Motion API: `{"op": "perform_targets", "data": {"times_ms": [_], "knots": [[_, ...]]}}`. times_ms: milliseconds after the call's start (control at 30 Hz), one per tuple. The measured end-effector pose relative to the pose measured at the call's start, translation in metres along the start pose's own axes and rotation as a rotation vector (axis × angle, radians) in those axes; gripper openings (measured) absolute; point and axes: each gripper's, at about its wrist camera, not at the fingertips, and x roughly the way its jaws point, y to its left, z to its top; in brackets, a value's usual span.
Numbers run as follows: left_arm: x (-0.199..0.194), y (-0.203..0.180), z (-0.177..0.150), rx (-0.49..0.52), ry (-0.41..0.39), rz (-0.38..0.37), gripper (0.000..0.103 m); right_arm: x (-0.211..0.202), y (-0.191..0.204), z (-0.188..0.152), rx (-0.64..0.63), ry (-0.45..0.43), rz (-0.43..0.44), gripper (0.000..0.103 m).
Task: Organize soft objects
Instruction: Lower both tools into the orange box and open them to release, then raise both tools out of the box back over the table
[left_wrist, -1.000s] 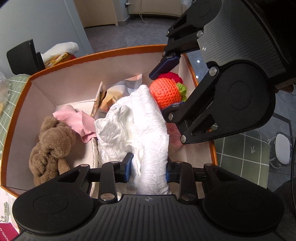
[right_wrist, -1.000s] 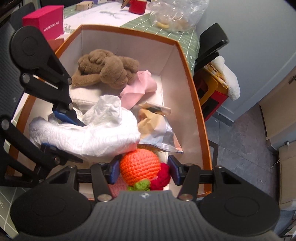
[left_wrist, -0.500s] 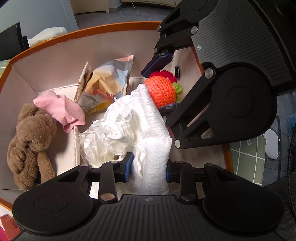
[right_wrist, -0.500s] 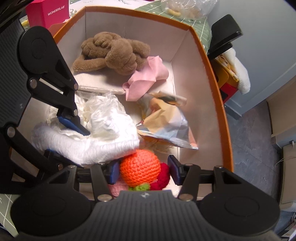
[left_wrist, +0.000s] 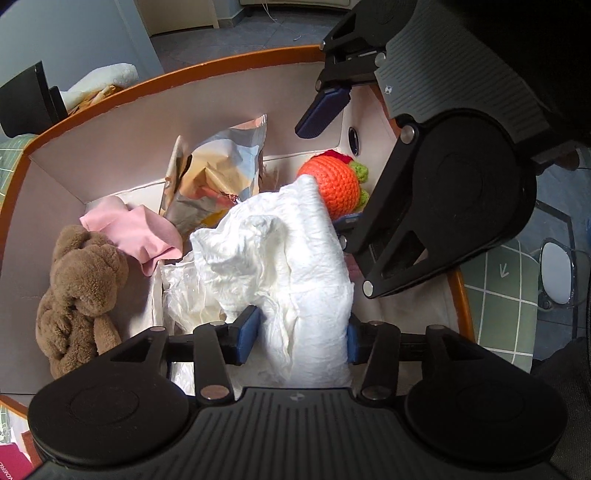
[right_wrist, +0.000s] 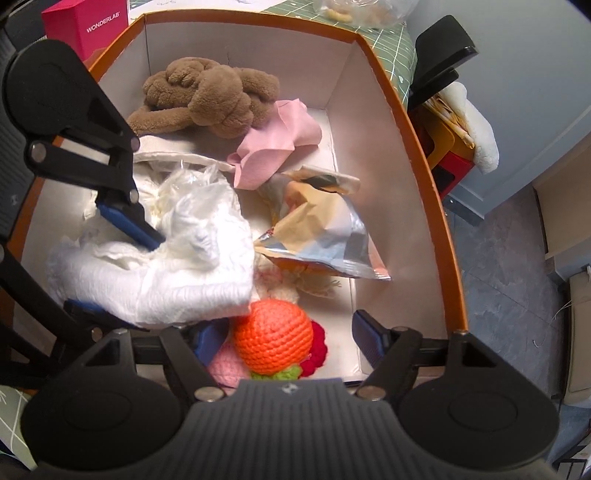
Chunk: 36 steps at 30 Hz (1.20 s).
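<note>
Both grippers are inside an orange-rimmed white box (left_wrist: 110, 96) (right_wrist: 424, 155). My left gripper (left_wrist: 301, 332) is shut on a white crumpled diaper (left_wrist: 291, 258) (right_wrist: 162, 273) and holds it low over the box floor. My right gripper (right_wrist: 284, 336) (left_wrist: 332, 155) stands open, its jaws wide apart around an orange crocheted toy (right_wrist: 273, 339) (left_wrist: 334, 184) that lies on the box floor. A brown plush toy (left_wrist: 77, 291) (right_wrist: 207, 96), a pink cloth (left_wrist: 140, 232) (right_wrist: 277, 144) and a crumpled snack bag (left_wrist: 214, 173) (right_wrist: 321, 236) lie in the box.
A pink box (right_wrist: 88, 26) and a clear bag (right_wrist: 354, 11) sit on the green gridded table (right_wrist: 391, 37) beyond the box. A black chair with a white cushion (right_wrist: 465, 122) stands beside the box. Grey tiled floor (right_wrist: 509, 258) lies to the right.
My right gripper has opened wide and let go of the orange crocheted toy, which now rests on the box floor. Both grippers have moved lower into the box.
</note>
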Motion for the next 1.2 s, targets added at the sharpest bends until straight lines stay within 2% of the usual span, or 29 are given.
{"op": "perform_targets", "data": {"times_ms": [233,300,367,467,833,1200], "knots": [[-0.019,0.009,-0.005,-0.031,-0.023,0.004,0.064,-0.013,0.004,0.001,-0.01,-0.014,-0.007,0.074],[-0.029,0.011,-0.007,-0.037,-0.043,-0.002,0.077,-0.02,0.004,0.001,-0.011,-0.02,-0.011,0.074],[-0.042,0.012,-0.009,-0.048,-0.072,-0.017,0.083,-0.026,0.004,0.001,-0.012,-0.024,-0.021,0.074],[-0.06,0.01,-0.01,-0.071,-0.107,-0.029,0.083,-0.035,0.003,0.0,-0.015,-0.032,-0.035,0.075],[-0.103,0.008,-0.021,-0.079,-0.174,0.001,0.083,-0.076,0.008,0.006,-0.03,-0.066,-0.087,0.075],[-0.161,0.027,-0.053,-0.113,-0.262,0.086,0.083,-0.125,0.039,0.034,-0.113,-0.135,-0.126,0.076]]}}
